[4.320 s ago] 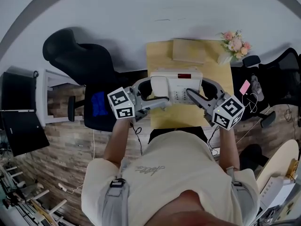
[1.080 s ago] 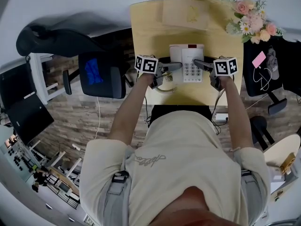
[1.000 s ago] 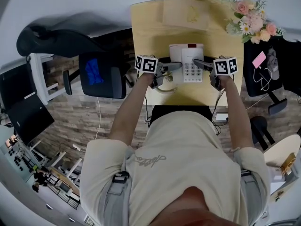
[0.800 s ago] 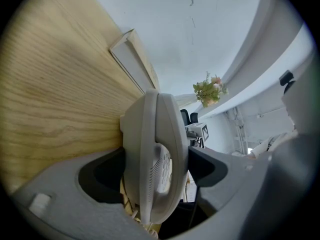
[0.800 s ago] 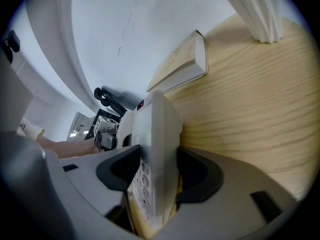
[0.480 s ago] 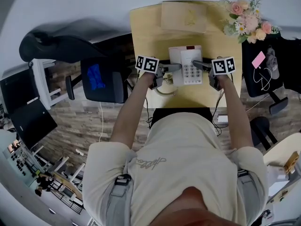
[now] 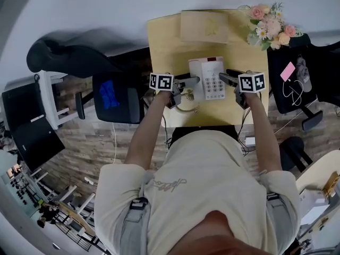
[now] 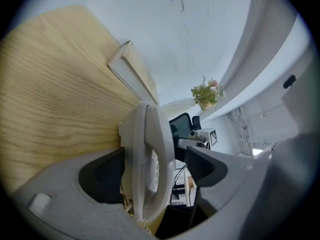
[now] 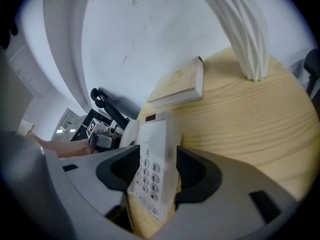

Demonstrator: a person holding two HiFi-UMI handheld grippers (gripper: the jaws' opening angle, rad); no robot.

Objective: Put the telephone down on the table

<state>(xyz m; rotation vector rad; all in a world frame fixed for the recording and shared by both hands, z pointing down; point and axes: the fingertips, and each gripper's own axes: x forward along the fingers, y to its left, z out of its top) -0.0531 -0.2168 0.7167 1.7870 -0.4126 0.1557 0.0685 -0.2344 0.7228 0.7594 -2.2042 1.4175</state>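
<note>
A white telephone (image 7: 207,78) with keypad and handset lies flat on the wooden table (image 7: 170,41). My left gripper (image 7: 187,82) is at its left edge. In the left gripper view the handset side of the telephone (image 8: 150,164) stands between the jaws of that gripper (image 8: 155,160), with a visible gap to one jaw. My right gripper (image 7: 227,77) is at the right edge. In the right gripper view the keypad edge of the telephone (image 9: 152,169) fills the space between the jaws of that gripper (image 9: 158,166), both pads against it.
A flat tan book (image 7: 204,26) lies at the table's far edge, and a flower vase (image 7: 265,28) stands at the far right corner. The telephone's coiled cord (image 7: 186,97) lies by the near left. A black office chair (image 7: 114,92) stands left of the table.
The telephone came down from mid-air onto the table. Over the last second both grippers stayed at its sides, and the left one now sits slightly looser on it.
</note>
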